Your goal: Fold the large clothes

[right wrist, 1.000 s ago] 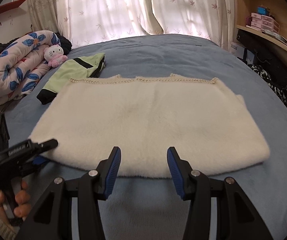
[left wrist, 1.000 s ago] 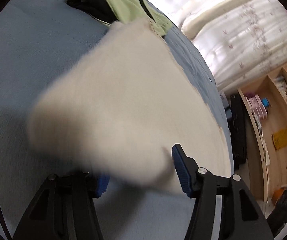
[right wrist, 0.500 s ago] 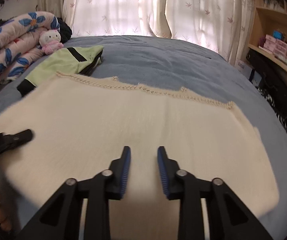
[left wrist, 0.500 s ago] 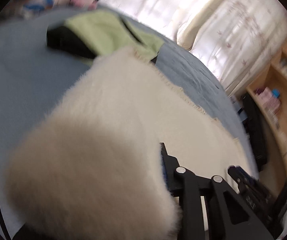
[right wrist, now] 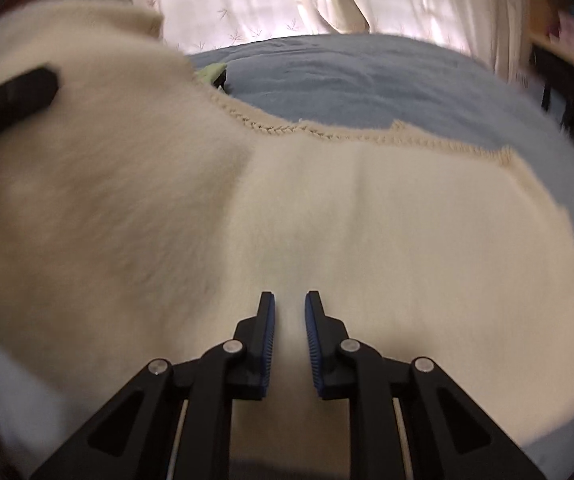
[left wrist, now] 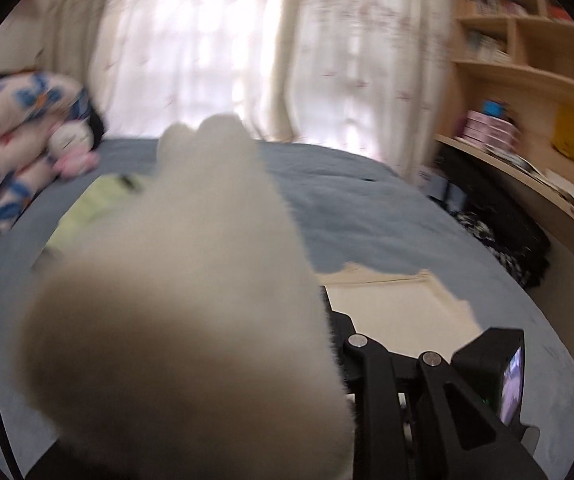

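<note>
Our left gripper (left wrist: pixel 319 344) grips one end of the fluffy cream fleece garment (right wrist: pixel 367 220), raising it off the wide blue-covered bed (right wrist: pixel 367 76). Our right gripper (right wrist: pixel 290 320) hovers over the part lying flat on that bed, jaws slightly parted, holding nothing.

Window: bright daylight through sheer white curtains (left wrist: pixel 223 48) with a faint sprig print, filling the upper centre of both views.
Bed: blue-grey bedspread (left wrist: pixel 351 216) across the middle of the frame.
Upper left: rolled white quilt with blue flowers (left wrist: pixel 11 136), a small plush toy (left wrist: pixel 73 148) just beside it, possibly a cat; blurred.
Right side: light wooden shelving (left wrist: pixel 527 68) with cubbyholes, holding pink boxes (left wrist: pixel 491 130) and a yellow item (left wrist: pixel 571 132).
Below the shelf: dark bags or clothes (left wrist: pixel 499 232).
</note>
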